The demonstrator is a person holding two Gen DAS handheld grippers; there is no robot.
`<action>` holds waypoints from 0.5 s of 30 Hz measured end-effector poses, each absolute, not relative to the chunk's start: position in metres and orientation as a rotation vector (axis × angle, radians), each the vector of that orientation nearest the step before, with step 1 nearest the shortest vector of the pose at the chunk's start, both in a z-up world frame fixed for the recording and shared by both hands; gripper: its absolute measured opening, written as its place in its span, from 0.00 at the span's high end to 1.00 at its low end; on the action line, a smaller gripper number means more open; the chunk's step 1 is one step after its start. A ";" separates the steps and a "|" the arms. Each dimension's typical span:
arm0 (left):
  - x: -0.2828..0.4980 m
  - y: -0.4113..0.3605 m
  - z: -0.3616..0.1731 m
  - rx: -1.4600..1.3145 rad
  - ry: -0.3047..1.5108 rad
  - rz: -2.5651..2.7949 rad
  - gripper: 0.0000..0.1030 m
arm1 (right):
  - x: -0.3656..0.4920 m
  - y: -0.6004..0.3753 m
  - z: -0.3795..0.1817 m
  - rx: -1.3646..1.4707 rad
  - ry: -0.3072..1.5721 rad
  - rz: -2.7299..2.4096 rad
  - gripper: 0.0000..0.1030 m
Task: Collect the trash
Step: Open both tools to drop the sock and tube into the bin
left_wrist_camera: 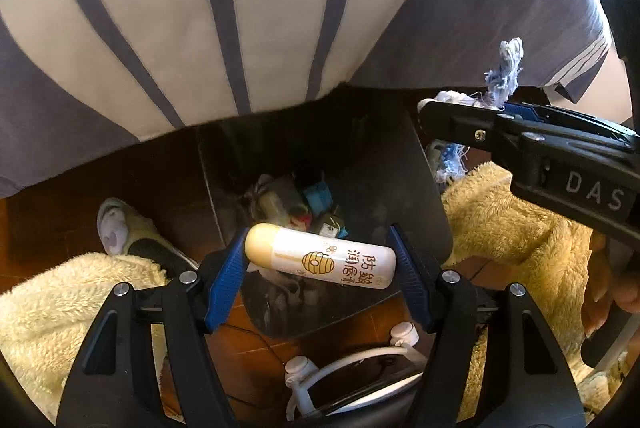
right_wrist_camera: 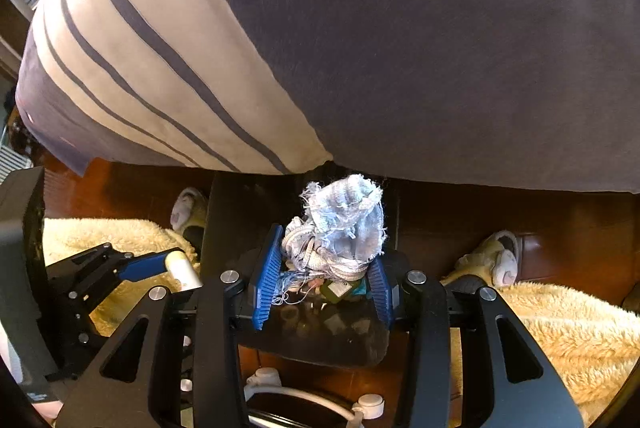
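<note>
Landmark: dark, straight-walled plastic waste bin [left_wrist_camera: 424, 204] standing on the reddish-brown floor; all places below are given from it.
Left claw: black two-finger gripper with blue ribbed pads [left_wrist_camera: 320, 262], above the near part of the bin's mouth, clenched endwise on the tube.
Item, left: white cylindrical lip-balm tube with a cream cap and a honeycomb print [left_wrist_camera: 320, 258], lying crosswise between the pads, directly over the bin opening.
Right claw: matching black gripper [right_wrist_camera: 324, 272], also above the bin's mouth, grasping the rag between both pads.
Item, right: frayed pale-blue and white cloth rag, bunched [right_wrist_camera: 344, 224], bulging up past the fingertips, over the bin's interior.
Bin contents: small mixed rubbish at the bottom [left_wrist_camera: 296, 204], including a teal scrap and a dark green packet; individual pieces are hard to tell.
Beside the bin: cream fleece trouser legs [left_wrist_camera: 516, 224] on either side, and a pale slipper [left_wrist_camera: 120, 228] near its left wall.
Beyond the bin: grey shirt with a white striped panel [left_wrist_camera: 180, 8], overhanging the far rim.
Progress: some trash already binned; two pieces carried to the mouth, not yet let go.
Remaining: likely release of both; whether more litter waits elsewhere cannot be seen.
</note>
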State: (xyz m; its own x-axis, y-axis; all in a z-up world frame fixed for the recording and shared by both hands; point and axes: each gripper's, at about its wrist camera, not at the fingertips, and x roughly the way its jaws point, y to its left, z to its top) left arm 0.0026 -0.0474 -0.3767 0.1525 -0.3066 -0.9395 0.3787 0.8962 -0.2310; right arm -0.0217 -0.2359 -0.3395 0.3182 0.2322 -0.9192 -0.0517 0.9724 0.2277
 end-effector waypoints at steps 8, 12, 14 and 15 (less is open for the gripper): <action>0.010 -0.049 -0.382 0.064 1.347 -0.478 0.24 | -0.011 -0.237 -0.347 0.173 1.264 0.191 0.39; 0.012 -0.047 -0.383 0.059 1.349 -0.468 0.19 | -0.009 -0.240 -0.346 0.184 1.255 0.182 0.38; 0.011 -0.045 -0.381 0.053 1.346 -0.461 0.16 | -0.010 -0.243 -0.343 0.180 1.242 0.166 0.31; 0.011 -0.044 -0.380 0.051 1.343 -0.459 0.14 | -0.010 -0.243 -0.340 0.177 1.236 0.160 0.27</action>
State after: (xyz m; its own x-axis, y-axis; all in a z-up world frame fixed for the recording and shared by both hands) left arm 0.0111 -0.0439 -0.3796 0.1509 -0.2906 -0.9449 0.3483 0.9102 -0.2243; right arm -0.0105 -0.2434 -0.3402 0.3208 0.2169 -0.9220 -0.0256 0.9751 0.2205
